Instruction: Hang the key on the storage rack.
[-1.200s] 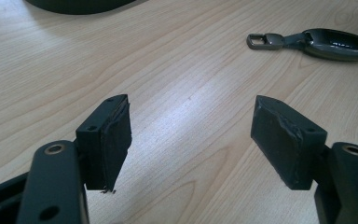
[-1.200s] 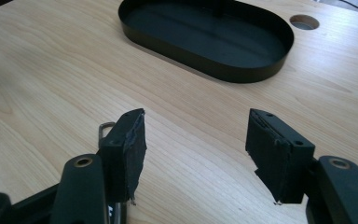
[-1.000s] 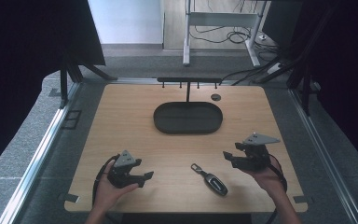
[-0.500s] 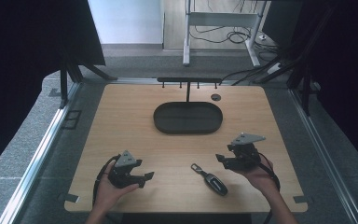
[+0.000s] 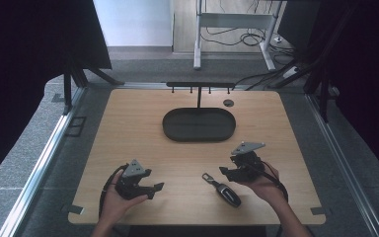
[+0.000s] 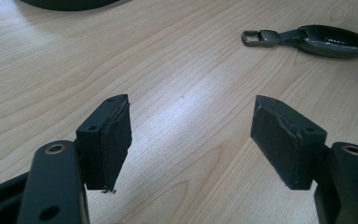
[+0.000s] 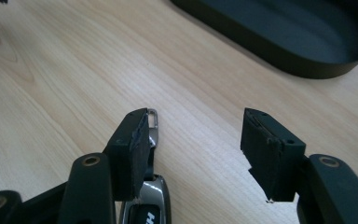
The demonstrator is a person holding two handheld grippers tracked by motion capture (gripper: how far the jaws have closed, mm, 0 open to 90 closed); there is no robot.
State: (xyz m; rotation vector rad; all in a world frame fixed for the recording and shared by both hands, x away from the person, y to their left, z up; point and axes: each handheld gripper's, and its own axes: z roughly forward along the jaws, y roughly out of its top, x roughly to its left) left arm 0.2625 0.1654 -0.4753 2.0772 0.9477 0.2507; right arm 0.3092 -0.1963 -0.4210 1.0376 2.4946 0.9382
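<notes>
A black car key fob [image 5: 223, 189] with a metal loop lies flat on the wooden table [image 5: 128, 128] near the front edge; it also lies at the upper right of the left gripper view [image 6: 328, 40]. My right gripper [image 5: 228, 171] hovers just above and right of the fob, open, its left jaw covering part of the fob [image 7: 152, 205]. My left gripper [image 5: 157, 189] rests open at the front left, aimed at the fob, nothing between its pads [image 6: 114, 140].
A black oval tray [image 5: 199, 124] sits at the table's middle back, seen too in the right gripper view [image 7: 279, 32]. Behind it stands a low black rack with hooks [image 5: 200, 86]. A small round disc [image 5: 228, 102] lies at the back right.
My right gripper has moved left and toward the front, closing in on the key fob. The left gripper has stayed in place.
</notes>
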